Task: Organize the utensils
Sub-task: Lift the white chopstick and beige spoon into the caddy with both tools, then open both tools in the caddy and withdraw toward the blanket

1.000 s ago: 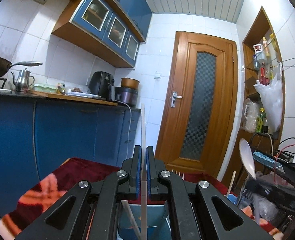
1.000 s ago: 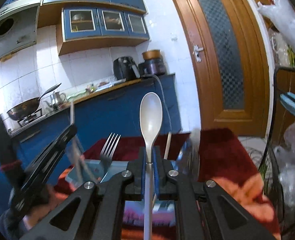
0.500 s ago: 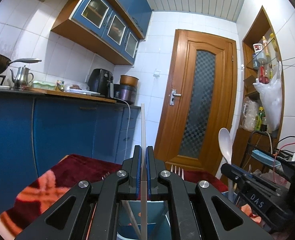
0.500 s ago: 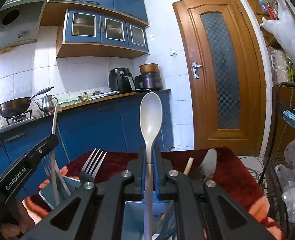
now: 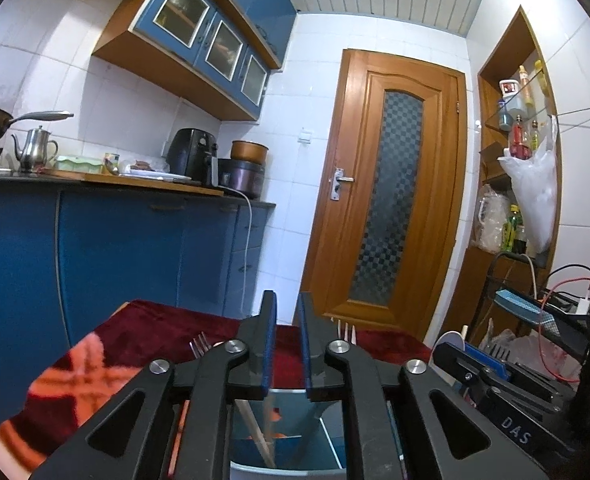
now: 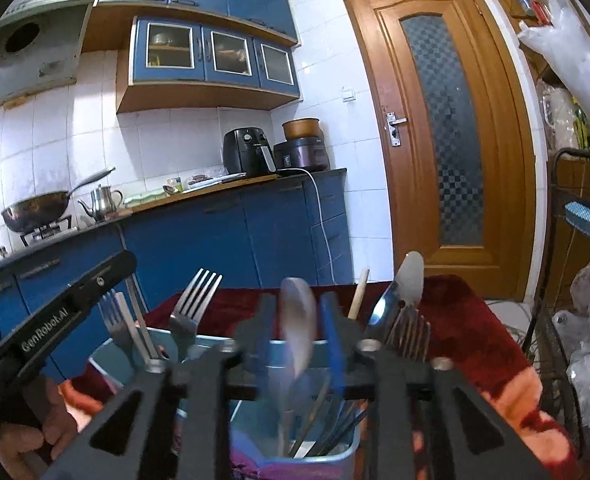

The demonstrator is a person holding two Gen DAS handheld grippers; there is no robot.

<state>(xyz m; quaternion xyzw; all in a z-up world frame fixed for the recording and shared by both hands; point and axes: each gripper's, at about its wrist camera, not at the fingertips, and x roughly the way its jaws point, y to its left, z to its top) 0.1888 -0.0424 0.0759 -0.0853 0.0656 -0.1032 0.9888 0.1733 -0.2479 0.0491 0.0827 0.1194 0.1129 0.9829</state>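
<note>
1. The left hand-held gripper (image 5: 285, 344) is parted and empty above the blue utensil holder (image 5: 283, 472).
2. The right hand-held gripper (image 6: 297, 340) is parted around the blurred plastic spoon (image 6: 297, 320), apparently released into the holder.
3. The spoon is judged light, stiff and slippery; gripping at mid-handle is advised.

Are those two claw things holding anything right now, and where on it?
Nothing. The left gripper is open and empty; the right gripper is open, the blurred spoon loose between its fingers.
</note>
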